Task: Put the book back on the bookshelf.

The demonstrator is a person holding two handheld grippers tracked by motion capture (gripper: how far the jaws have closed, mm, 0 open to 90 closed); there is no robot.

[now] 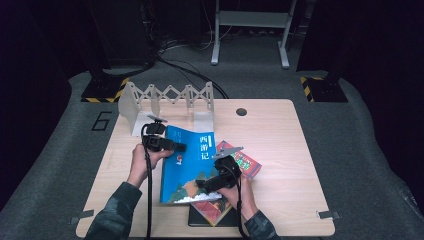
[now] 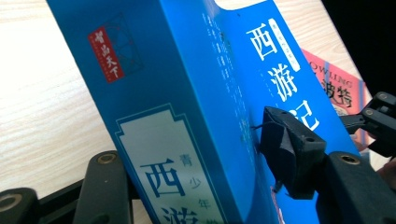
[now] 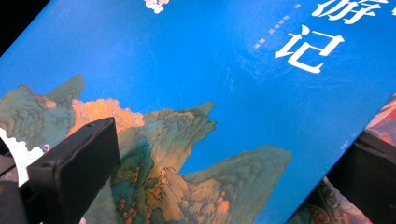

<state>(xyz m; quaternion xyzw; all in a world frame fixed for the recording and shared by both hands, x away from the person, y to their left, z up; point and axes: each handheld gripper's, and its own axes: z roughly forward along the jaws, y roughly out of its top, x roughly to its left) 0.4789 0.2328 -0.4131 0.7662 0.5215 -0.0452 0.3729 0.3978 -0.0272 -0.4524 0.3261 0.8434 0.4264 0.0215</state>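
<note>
A thick blue book [image 1: 187, 165] with white Chinese characters and a mountain painting on its cover lies tilted over the middle of the wooden table [image 1: 280, 145]. My left gripper [image 1: 172, 147] straddles its spine at the upper left. In the left gripper view, one pad [image 2: 285, 149] presses on the cover of the blue book [image 2: 187, 93] and the other jaw sits against its back. My right gripper [image 1: 207, 186] holds the lower right part. In the right gripper view, one jaw lies on the painted cover of the book [image 3: 210, 84] and the other is under its edge.
A red book [image 1: 245, 162] lies just right of the blue one, and a colourful book [image 1: 212, 210] on a dark one [image 1: 200, 221] sticks out under its lower end. A white folding book rack [image 1: 165, 100] stands at the table's back left. A cable hole [image 1: 241, 111] is behind.
</note>
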